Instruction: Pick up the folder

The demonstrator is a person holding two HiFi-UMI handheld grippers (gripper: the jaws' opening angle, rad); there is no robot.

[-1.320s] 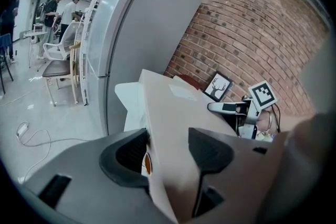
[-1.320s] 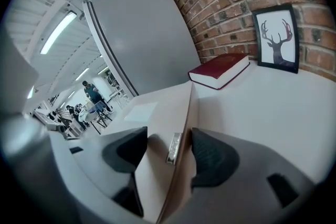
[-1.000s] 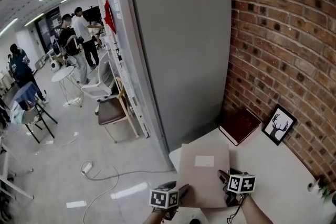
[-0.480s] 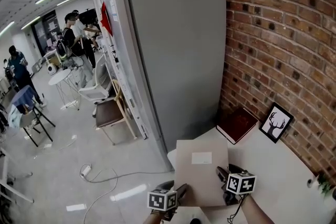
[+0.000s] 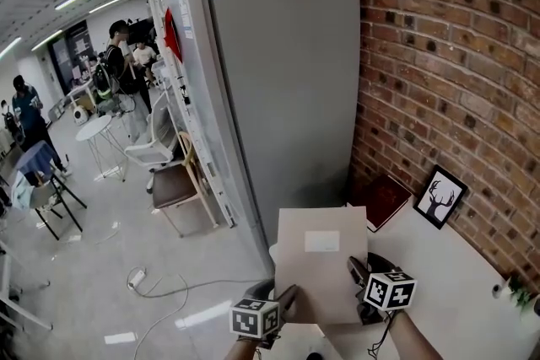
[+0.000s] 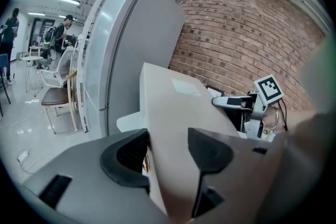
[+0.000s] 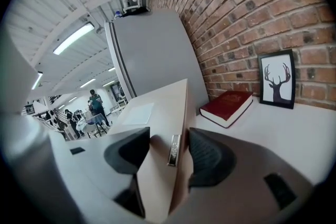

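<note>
the beige folder hangs tilted above the white worktop. the left claw grips its near edge and the right claw is closing on it. the pick-up looks essentially done.

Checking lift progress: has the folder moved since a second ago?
Yes. The folder has risen; its top edge now reaches the near corner of the red book.

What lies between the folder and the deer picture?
A red book lies flat on the table between the folder and the deer picture. The right gripper view shows it most clearly.
</note>
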